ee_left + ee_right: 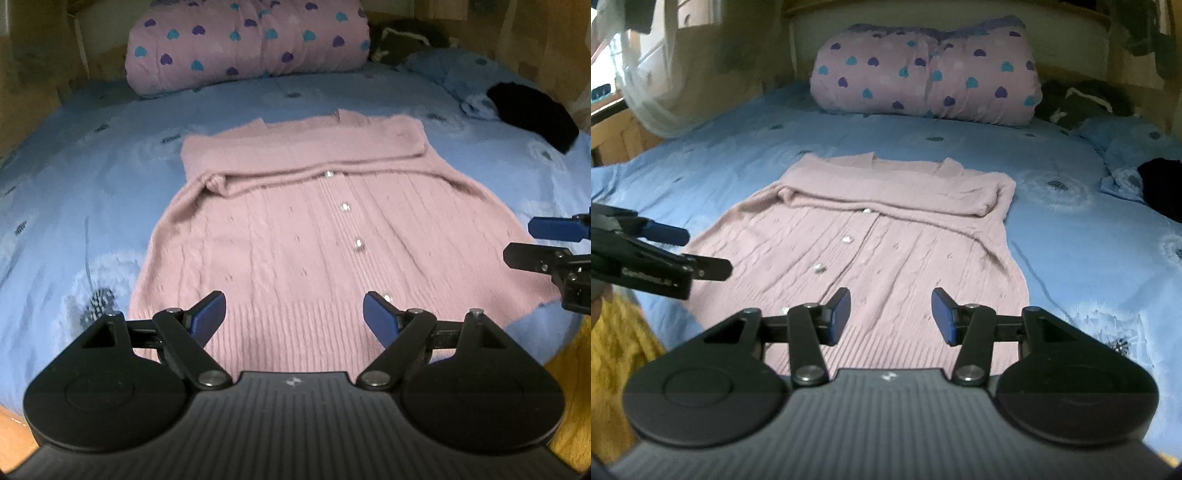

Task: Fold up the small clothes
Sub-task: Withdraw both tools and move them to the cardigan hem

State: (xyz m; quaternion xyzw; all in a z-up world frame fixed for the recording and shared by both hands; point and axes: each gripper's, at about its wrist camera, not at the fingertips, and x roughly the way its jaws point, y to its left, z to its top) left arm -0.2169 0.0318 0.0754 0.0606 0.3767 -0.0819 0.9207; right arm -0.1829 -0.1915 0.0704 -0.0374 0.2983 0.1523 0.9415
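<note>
A pink knitted cardigan (295, 236) with a row of shiny buttons lies flat on the blue bedspread (92, 177), its sleeves folded across the chest. It also shows in the right wrist view (871, 243). My left gripper (294, 317) is open and empty, hovering over the hem. My right gripper (890, 314) is open and empty, also over the hem, further right. Each gripper shows at the edge of the other's view: the right gripper (517, 242) and the left gripper (705, 251).
A rolled pink quilt with hearts (247, 40) lies at the head of the bed, also in the right wrist view (923, 77). A black garment (535, 114) and a blue pillow (454, 70) lie at the far right. Wooden bed sides surround the mattress.
</note>
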